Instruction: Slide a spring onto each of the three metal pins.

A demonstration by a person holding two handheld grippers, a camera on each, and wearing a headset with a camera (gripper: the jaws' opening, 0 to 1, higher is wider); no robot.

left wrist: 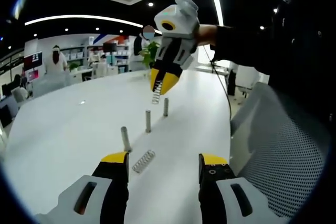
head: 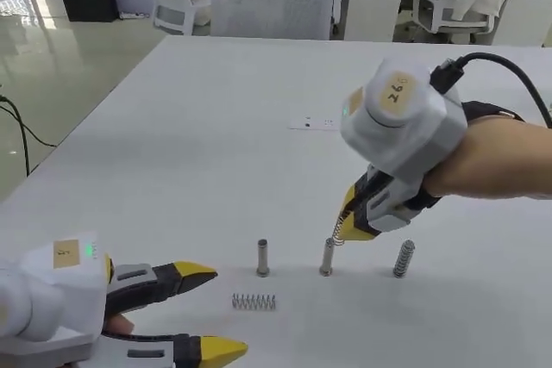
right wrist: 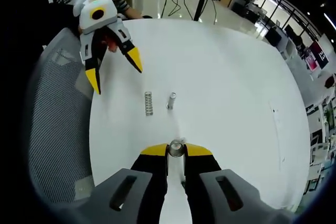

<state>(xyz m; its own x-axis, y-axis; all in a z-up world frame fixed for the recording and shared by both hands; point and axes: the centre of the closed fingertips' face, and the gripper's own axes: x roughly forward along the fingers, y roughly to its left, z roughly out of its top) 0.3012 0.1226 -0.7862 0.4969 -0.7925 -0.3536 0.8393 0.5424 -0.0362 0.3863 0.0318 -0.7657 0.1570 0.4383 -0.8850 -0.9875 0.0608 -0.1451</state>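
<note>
These springs look light and bouncy: thin wire coils that I'd guess squash or ping away if pinched hard. A soft hold across the side near one end seems best, leaving the bore free.

I count three pins and three springs. The right tool is closed on a spring, hanging it just above the middle pin. A second spring sits down over the right-hand one. The third spring lies flat on the bench near the bare left pin. The left tool gapes wide, empty.
</note>
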